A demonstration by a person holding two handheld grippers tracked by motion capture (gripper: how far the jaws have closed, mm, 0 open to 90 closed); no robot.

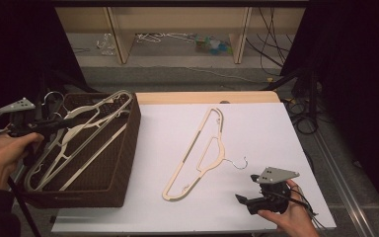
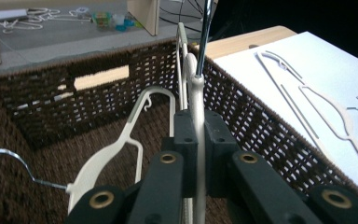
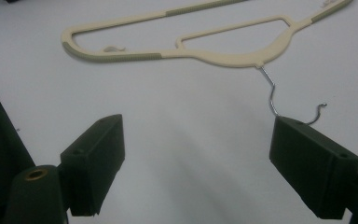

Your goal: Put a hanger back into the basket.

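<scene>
A dark wicker basket [image 1: 128, 133] stands at the table's left and holds several cream hangers [image 1: 64, 153]. My left gripper [image 1: 71, 122] reaches over it and is shut on the neck of one cream hanger [image 2: 196, 88], just below its metal hook. Another hanger [image 2: 121, 144] lies in the basket [image 2: 261, 126] below my left gripper [image 2: 196, 126]. A single cream hanger [image 1: 197, 153] lies flat on the white tabletop, its wire hook [image 1: 239, 163] pointing right. My right gripper [image 1: 242, 200] rests near the table's front edge, open, with nothing between its pads. In the right gripper view that hanger [image 3: 223, 56] lies ahead of my right gripper [image 3: 198, 123], its hook [image 3: 272, 95] near the right fingertip [image 3: 303, 144].
The white table sheet [image 1: 256, 128] ends at a wooden strip [image 1: 207, 97] at the back. Beyond it are shelf legs [image 1: 121, 34], loose hangers and bottles on the floor, and cables [image 1: 301, 113] by the table's right side.
</scene>
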